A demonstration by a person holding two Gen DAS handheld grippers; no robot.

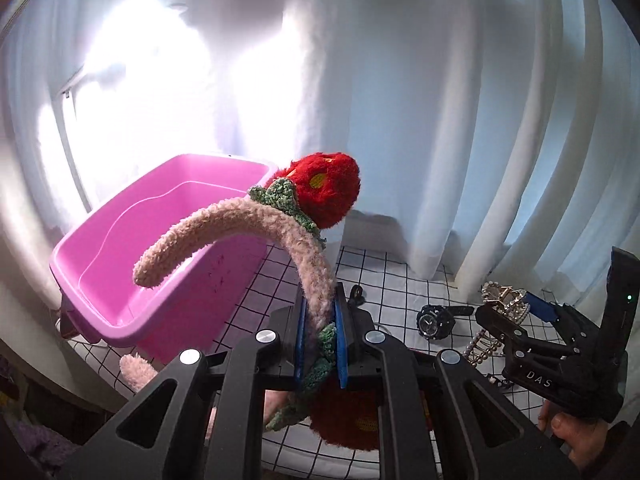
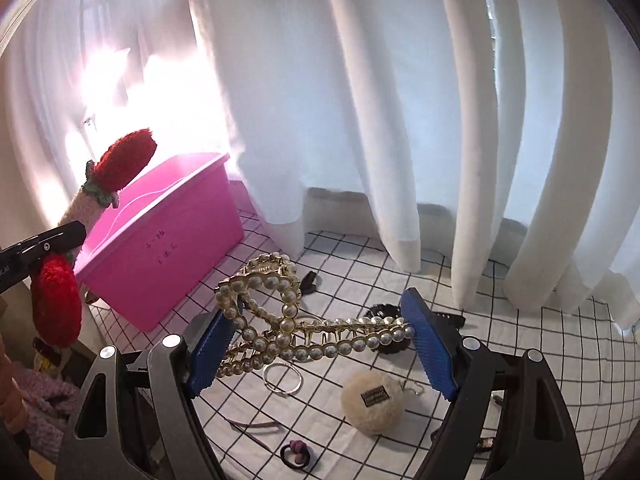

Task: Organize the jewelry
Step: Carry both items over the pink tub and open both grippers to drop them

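Note:
My left gripper (image 1: 320,340) is shut on a fuzzy pink headband (image 1: 240,220) with red plush strawberries (image 1: 326,192), held up beside the pink plastic bin (image 1: 132,272). The headband (image 2: 120,160) also shows at the left of the right wrist view, over the bin (image 2: 168,248). My right gripper (image 2: 320,344) is shut on a gold pearl hair claw (image 2: 288,320), held across its blue pads (image 2: 212,344) above the grid cloth. The right gripper with the claw (image 1: 504,300) shows at the right of the left wrist view.
On the white grid cloth (image 2: 520,340) lie a cream pompom (image 2: 374,402), silver bangles (image 2: 283,378), a black hair tie with pink bead (image 2: 295,454), a black scrunchie (image 2: 384,312), a small black clip (image 2: 310,282) and a black watch (image 1: 436,320). White curtains (image 2: 400,120) hang behind.

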